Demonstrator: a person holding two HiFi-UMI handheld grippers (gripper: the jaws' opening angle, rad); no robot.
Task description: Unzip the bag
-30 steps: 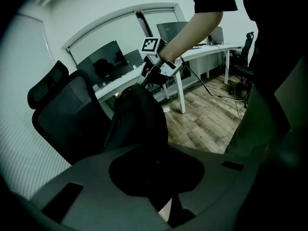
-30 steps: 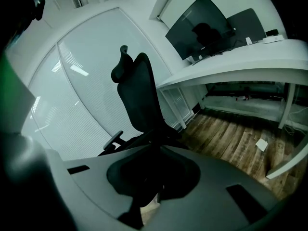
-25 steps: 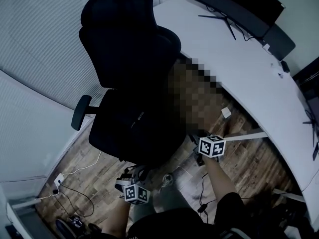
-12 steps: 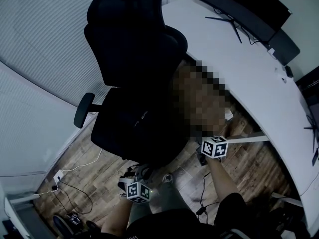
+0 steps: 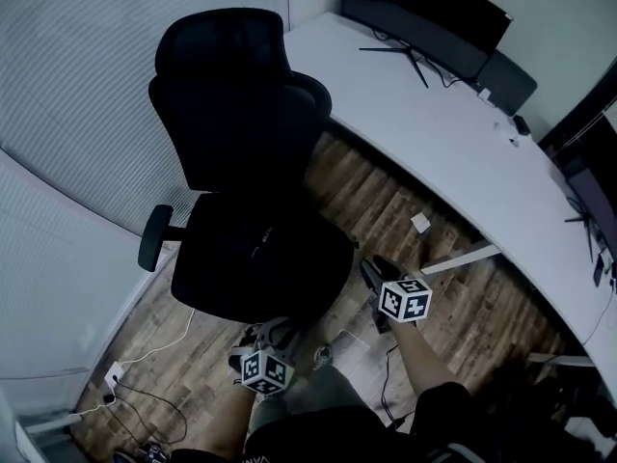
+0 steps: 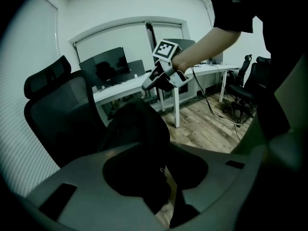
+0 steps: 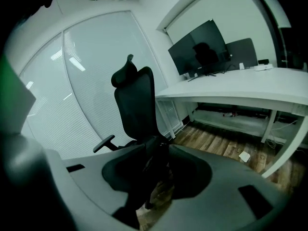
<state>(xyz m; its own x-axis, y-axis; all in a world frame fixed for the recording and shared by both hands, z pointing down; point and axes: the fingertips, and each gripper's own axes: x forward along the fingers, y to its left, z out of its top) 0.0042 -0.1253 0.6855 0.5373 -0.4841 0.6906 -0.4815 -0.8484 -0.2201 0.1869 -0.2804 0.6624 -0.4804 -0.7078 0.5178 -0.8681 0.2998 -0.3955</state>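
A black bag (image 6: 136, 125) stands on the seat of a black office chair (image 5: 231, 114); in the head view it merges with the dark seat. My left gripper (image 5: 266, 341) hovers at the seat's front edge, short of the bag. Its jaws are opening, with nothing between them; bare floor shows through the gap in the left gripper view. My right gripper (image 5: 372, 272) hangs at the seat's right side, and its jaws are opening and empty too. In the right gripper view the bag (image 7: 155, 154) lies just beyond the fingertips. The left gripper view also catches the right gripper (image 6: 150, 82) above the bag.
A long white desk (image 5: 453, 152) curves along the right, carrying a monitor (image 5: 424, 17). Cables (image 5: 145, 369) and a power strip lie on the wood floor at the lower left. A white scrap (image 5: 420, 223) lies under the desk. Glass walls with blinds stand behind the chair.
The head view has shifted, so the chair sits a little lower and further left in the picture. The right gripper has dropped slightly away from the seat. The left gripper stays at the seat's front.
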